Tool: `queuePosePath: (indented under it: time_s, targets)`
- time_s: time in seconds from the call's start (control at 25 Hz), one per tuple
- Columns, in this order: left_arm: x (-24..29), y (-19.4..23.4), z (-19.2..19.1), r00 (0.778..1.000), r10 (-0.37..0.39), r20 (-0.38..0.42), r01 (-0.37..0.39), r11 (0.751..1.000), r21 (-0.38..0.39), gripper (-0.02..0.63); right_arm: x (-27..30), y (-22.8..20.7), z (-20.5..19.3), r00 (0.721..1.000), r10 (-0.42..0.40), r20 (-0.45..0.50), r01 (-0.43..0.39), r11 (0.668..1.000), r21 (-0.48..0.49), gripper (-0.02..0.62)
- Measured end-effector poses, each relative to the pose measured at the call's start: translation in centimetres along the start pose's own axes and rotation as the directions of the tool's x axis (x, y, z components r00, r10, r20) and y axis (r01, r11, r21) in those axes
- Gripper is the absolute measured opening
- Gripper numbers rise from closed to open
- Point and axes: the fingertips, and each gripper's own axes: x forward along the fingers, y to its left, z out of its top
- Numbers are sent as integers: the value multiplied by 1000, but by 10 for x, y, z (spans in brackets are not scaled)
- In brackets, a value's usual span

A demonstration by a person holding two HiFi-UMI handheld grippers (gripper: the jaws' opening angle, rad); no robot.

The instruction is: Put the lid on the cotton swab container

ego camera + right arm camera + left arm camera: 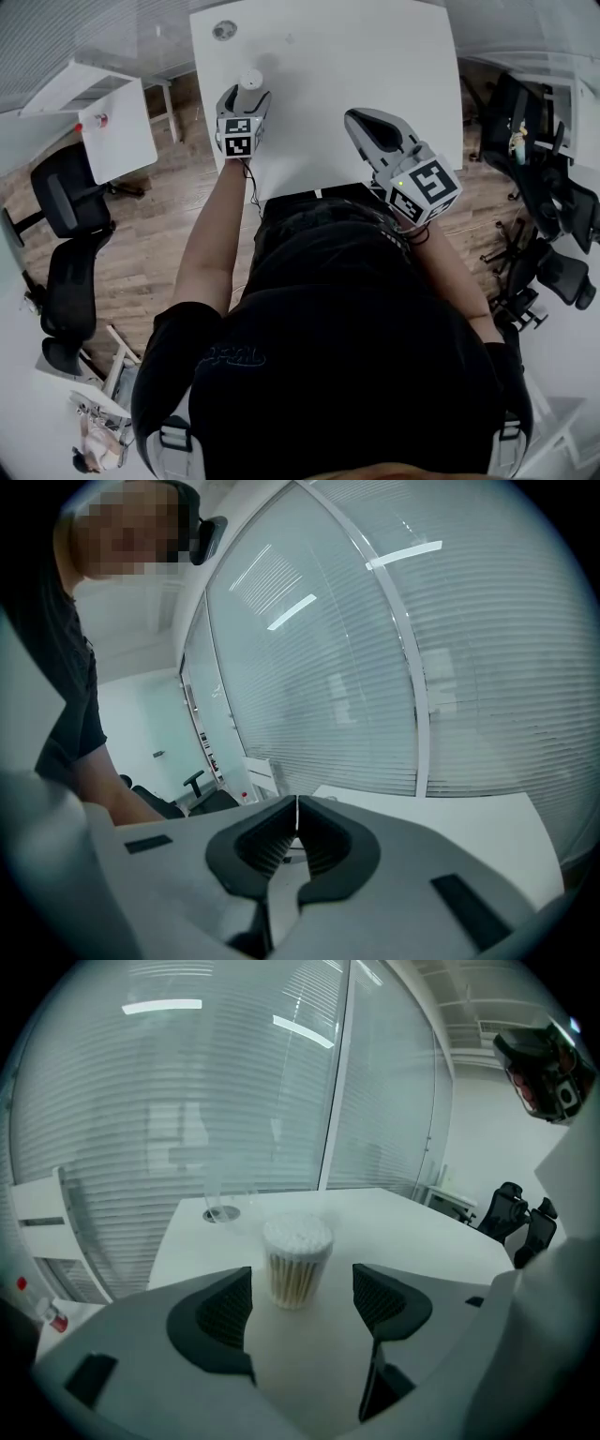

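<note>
A small clear container packed with cotton swabs stands upright on the white table, with no lid on it. My left gripper is open, a jaw on either side of the container with a gap to each, touching nothing. From above, the container shows just past the left gripper. The clear round lid sits apart near the table's far left corner, also visible as the lid behind the container. My right gripper hovers over the table's near right part, shut and empty; its jaws meet.
A glass wall with blinds runs behind the table. A small white side table and black office chairs stand at the left, more chairs at the right. The table's near edge lies by the person's body.
</note>
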Motion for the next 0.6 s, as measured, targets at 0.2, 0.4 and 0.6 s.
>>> queuePosePath:
  time_s: [0.2, 0.4, 0.6]
  targets:
    - [10, 5, 1, 1000, 9, -8, -8, 1000, 22, 347, 2, 0, -2, 1000, -5, -8, 5, 1000, 8, 26]
    - [19, 11, -2, 999, 32, -9, -32, 999, 44, 345, 4, 0, -4, 1000, 0, -17, 1, 1000, 9, 25]
    - [21, 14, -1, 999, 41, -21, -39, 998, 55, 307, 3, -1, -5, 1000, -12, -11, 13, 1000, 9, 25]
